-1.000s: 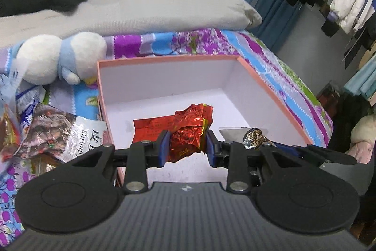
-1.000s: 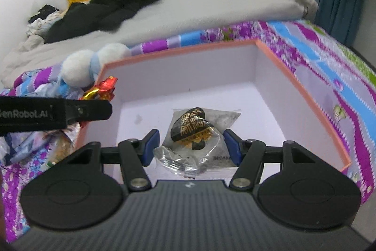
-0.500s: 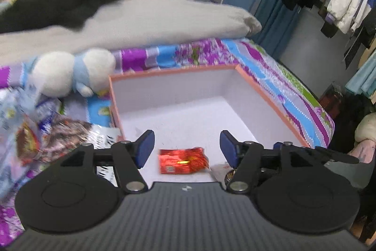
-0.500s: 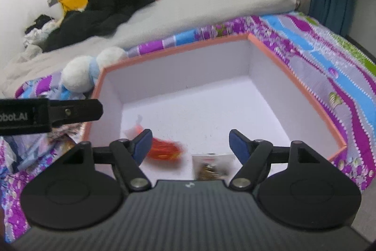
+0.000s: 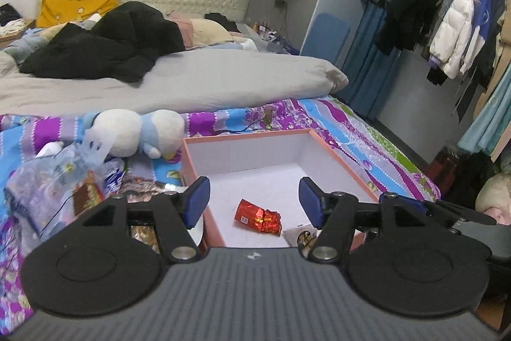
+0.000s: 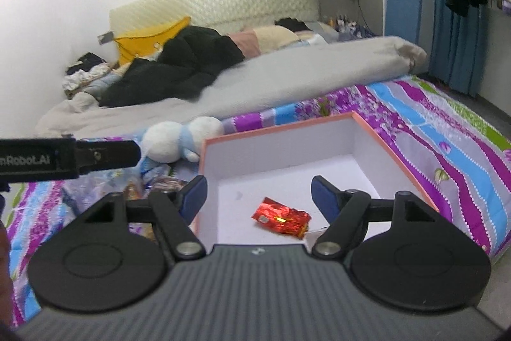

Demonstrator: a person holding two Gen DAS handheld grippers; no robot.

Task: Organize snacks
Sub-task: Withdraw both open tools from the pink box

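Red foil snack [image 5: 259, 218] lies in the box [image 5: 335, 154] beneath both spread, empty tools.

The left gripper [image 5: 254, 202] is held level and pointing forward, its blue-padded fingers [image 5: 196, 202] spread wide with nothing between them. The right gripper [image 6: 258, 198] sits just beside it at a similar height, jaws likewise parted and gripping nothing, black finger linkages splayed outward.

The box [image 5: 338, 158] sits on the bed [image 5: 367, 133] near its right edge; one foil snack [image 5: 258, 217] lies inside; a plush toy [image 5: 134, 131] lies left of its far-left corner.
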